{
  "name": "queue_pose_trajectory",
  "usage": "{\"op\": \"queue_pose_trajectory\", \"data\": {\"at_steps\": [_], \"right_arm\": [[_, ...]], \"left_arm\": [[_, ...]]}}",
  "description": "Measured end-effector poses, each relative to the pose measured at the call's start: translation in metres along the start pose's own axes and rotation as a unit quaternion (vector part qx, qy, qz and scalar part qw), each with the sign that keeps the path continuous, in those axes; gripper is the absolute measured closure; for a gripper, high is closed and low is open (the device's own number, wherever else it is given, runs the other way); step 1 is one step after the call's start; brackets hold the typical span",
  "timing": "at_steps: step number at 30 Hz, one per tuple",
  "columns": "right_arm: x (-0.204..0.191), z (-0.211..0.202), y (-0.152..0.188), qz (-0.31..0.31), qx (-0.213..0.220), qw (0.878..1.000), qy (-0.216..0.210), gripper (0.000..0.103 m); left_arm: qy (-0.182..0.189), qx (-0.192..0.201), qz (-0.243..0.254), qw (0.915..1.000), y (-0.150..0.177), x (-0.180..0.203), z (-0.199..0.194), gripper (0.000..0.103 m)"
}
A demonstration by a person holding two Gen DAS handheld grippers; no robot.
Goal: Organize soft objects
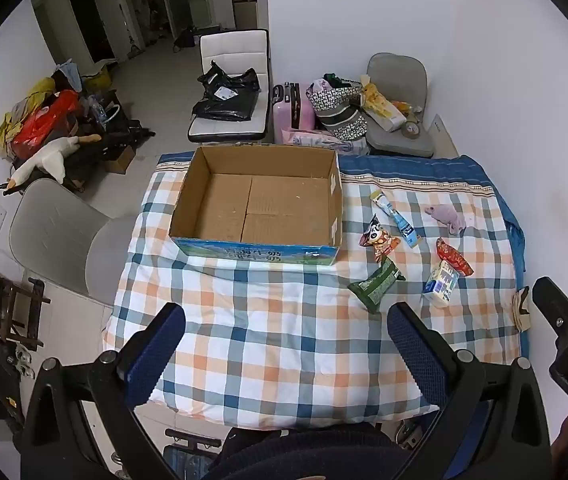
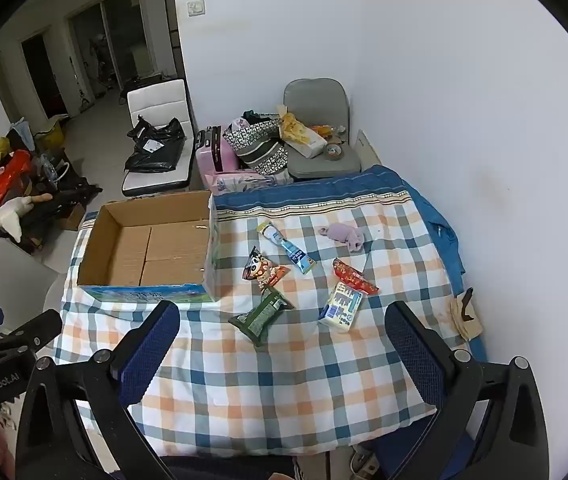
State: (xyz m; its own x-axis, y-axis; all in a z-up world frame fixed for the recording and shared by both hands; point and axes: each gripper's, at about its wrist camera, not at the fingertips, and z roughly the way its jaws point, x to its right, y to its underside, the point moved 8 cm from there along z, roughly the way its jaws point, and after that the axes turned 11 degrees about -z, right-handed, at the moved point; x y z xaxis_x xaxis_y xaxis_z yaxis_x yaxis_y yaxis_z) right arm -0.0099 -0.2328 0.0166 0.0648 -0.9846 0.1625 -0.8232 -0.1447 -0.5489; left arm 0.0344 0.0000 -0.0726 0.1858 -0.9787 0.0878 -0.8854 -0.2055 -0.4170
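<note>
Judging by the empty brown cardboard box (image 1: 258, 200), nothing was sorted yet: the green snack packet (image 2: 262, 314), white-blue carton (image 2: 341, 306) and pink plush (image 2: 343, 235) lay on the checked quilt (image 1: 268, 340) beside it; the left gripper (image 1: 284, 350) and right gripper (image 2: 282, 346) hung spread, empty.

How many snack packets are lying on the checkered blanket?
5, all right of the cardboard box: the long blue tube packet, the cartoon packet, the green packet, the red packet and the white-blue packet. None seem hidden.
</note>
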Motion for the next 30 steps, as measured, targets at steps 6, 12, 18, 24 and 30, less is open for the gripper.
{"op": "queue_pose_trajectory", "data": {"at_steps": [6, 12, 18, 24, 30], "right_arm": [[-0.0005, -0.0002, -0.0002, 0.003, 0.0, 1.0, -0.004, 0.0], [-0.0007, -0.0007, -0.0004, 0.001, 0.001, 1.0, -0.001, 0.0], [-0.0004, -0.0001, -0.0003, 0.001, 0.0, 1.0, -0.001, 0.0], [-0.0022, -0.0004, 0.0009, 0.0, 0.0, 1.0, 0.001, 0.0], [0.0028, -0.0011, -0.0009, 0.0, -0.002, 1.0, 0.001, 0.0]], "left_arm": [[-0.001, 0.006, -0.001, 1.0, -0.0002, 0.0, 0.001, 0.0], [0.002, 0.004, 0.001, 1.0, -0.0001, -0.0006, 0.002, 0.0], [0.001, 0.006, -0.001, 1.0, -0.0005, -0.0005, 0.0001, 0.0], [0.0, 0.006, 0.0, 1.0, -0.004, -0.005, 0.0011, 0.0], [0.0, 0.005, 0.0, 1.0, -0.0056, -0.0087, -0.0003, 0.0]]}}
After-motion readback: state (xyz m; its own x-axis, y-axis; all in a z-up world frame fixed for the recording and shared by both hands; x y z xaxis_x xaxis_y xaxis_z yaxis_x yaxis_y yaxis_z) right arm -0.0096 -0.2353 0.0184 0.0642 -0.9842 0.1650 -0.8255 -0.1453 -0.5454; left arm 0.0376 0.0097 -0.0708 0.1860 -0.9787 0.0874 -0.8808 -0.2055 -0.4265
